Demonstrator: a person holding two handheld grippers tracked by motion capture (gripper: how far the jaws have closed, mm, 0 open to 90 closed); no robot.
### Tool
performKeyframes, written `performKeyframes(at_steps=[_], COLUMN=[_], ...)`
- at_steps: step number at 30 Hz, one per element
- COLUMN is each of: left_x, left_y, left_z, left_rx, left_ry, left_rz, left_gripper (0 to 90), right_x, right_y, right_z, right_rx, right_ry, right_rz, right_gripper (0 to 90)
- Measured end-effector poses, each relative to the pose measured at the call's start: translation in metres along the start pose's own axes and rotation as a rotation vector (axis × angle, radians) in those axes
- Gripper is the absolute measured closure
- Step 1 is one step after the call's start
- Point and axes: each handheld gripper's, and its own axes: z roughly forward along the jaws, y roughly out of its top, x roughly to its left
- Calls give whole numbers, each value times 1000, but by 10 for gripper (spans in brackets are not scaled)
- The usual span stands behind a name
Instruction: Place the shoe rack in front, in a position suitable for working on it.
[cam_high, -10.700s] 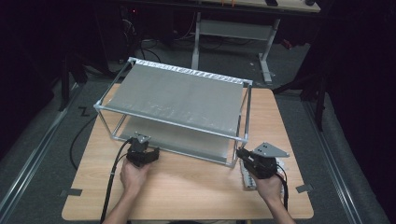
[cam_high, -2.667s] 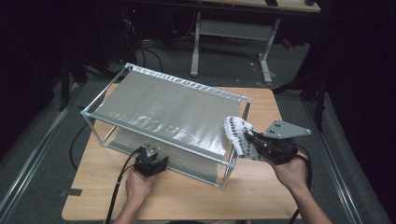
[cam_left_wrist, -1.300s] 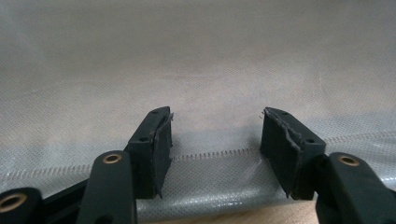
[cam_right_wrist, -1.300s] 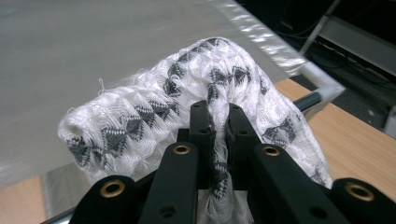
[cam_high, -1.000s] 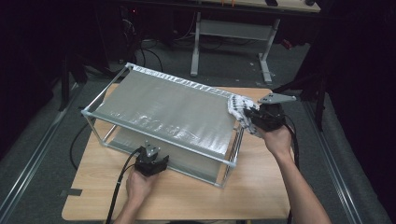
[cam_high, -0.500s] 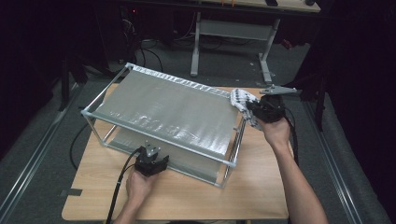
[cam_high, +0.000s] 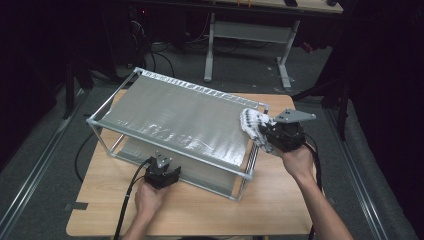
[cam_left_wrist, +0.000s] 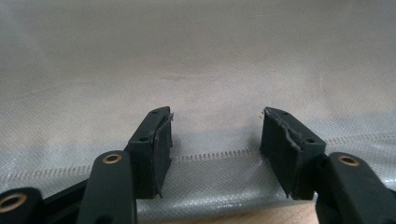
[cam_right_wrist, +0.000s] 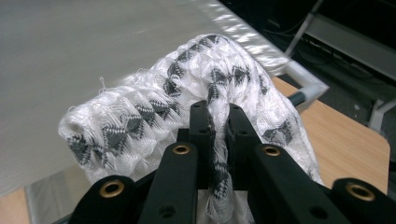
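Observation:
A metal-framed rack (cam_high: 116, 102) with a silvery mesh top shelf (cam_high: 180, 120) stands at an angle on the wooden table (cam_high: 270, 200). My right gripper (cam_high: 266, 134) is shut on a white cloth with a dark grey pattern (cam_high: 251, 124), held at the right end of the top shelf. In the right gripper view the cloth (cam_right_wrist: 140, 121) bulges around the closed right gripper (cam_right_wrist: 218, 114). My left gripper (cam_high: 162, 167) sits at the rack's near long side. In the left gripper view that gripper (cam_left_wrist: 215, 122) stands open before the mesh (cam_left_wrist: 196, 60), nothing between its pads.
A lower mesh shelf (cam_high: 135, 150) lies under the top one. The left gripper's cable (cam_high: 127, 200) trails off the table's front edge. Behind the table stand a white desk frame (cam_high: 250, 35) and floor cables (cam_high: 160, 55). Bare wood lies along the table's front and right.
My right gripper first carried the cloth toward the rack's far right corner, then drew it back toward me along the rack's right end. The left gripper has stayed put.

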Motion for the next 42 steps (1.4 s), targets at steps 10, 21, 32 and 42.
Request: performKeyframes(at_steps=[10,21,32,42], left_x=[0,-1,-1,-1], left_y=[0,0,0,0], left_z=[0,0,0,0], left_rx=[-2,-1,-1,-1], left_ry=[1,1,2,2], left_rz=[-4,-5,-5,-5], left_gripper=[434,434,434,435], right_x=[20,37,53,54], right_y=[-16,-26,-31,-31], right_z=[-20,-38,-49,-52], right_rx=[-46,-65,-81,-74], right_ry=[53,102,145,138], right_rz=[-9,-62,-95,-119], right_gripper=[832,832,832,832])
